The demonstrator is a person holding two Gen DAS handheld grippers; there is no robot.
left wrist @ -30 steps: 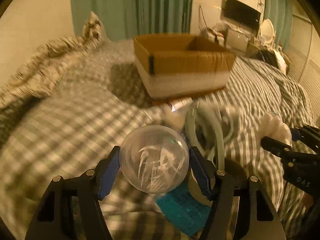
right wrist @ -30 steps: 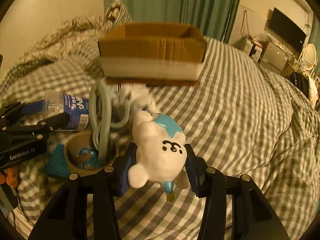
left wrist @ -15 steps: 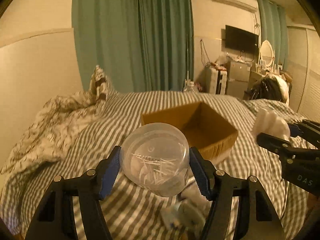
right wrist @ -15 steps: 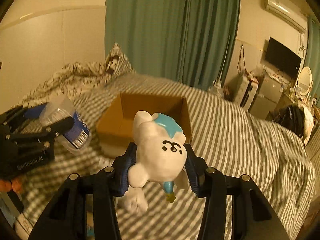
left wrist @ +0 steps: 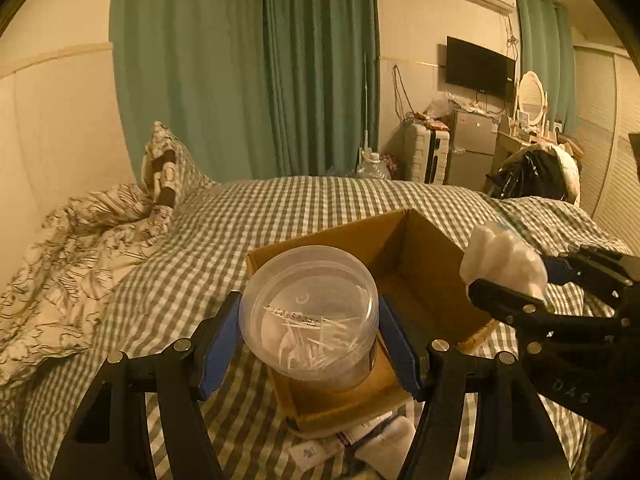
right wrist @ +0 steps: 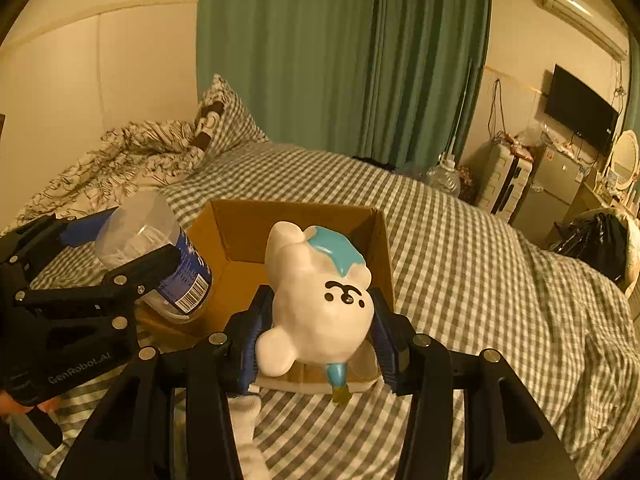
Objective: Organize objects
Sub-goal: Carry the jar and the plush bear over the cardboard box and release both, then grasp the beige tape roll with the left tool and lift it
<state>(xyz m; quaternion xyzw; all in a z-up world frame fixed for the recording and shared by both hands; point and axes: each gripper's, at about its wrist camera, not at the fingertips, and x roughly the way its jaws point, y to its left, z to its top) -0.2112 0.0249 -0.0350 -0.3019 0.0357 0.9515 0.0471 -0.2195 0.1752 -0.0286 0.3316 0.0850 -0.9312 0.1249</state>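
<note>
**Two held objects poised over an open cardboard box**

Left wrist view. The left gripper [left wrist: 310, 340] pinches a clear plastic jar [left wrist: 310, 316] between its blue pads, one pad against each side wall. The jar's round end faces the camera; thin white sticks lie loose inside. Its long axis runs forward along the fingers, toward 12 o'clock. The cardboard box [left wrist: 424, 248] sits directly beyond and beneath the jar, its open top upward, resting on the checked bedspread [left wrist: 240, 220]. At 3 o'clock the right gripper [left wrist: 516, 284] enters, clamped on a white toy figure [left wrist: 502, 262].

Right wrist view. The right gripper [right wrist: 316, 332] presses its pads on both flanks of the toy figure [right wrist: 316, 296], a white bear-like shape with a blue patch on its head, held with the head pointing away from the camera. The cardboard box [right wrist: 380, 240] lies straight ahead at 12 o'clock, the toy overlapping its near wall. At 9 o'clock the left gripper [right wrist: 120, 256] carries the jar [right wrist: 156, 252], which shows a blue label with a barcode and hangs over the box's left corner.

Governing relation. Both objects lie ahead of, and apparently above, the box opening, side by side, jar on the left, toy on the right. Neither hand appears clearly nearer. The likely next move is a lowering into the box followed by release; each hand should keep to its own half, so the grippers do not meet.

A few small white packets [left wrist: 316, 450] lie on the bedspread just before the box.
</note>
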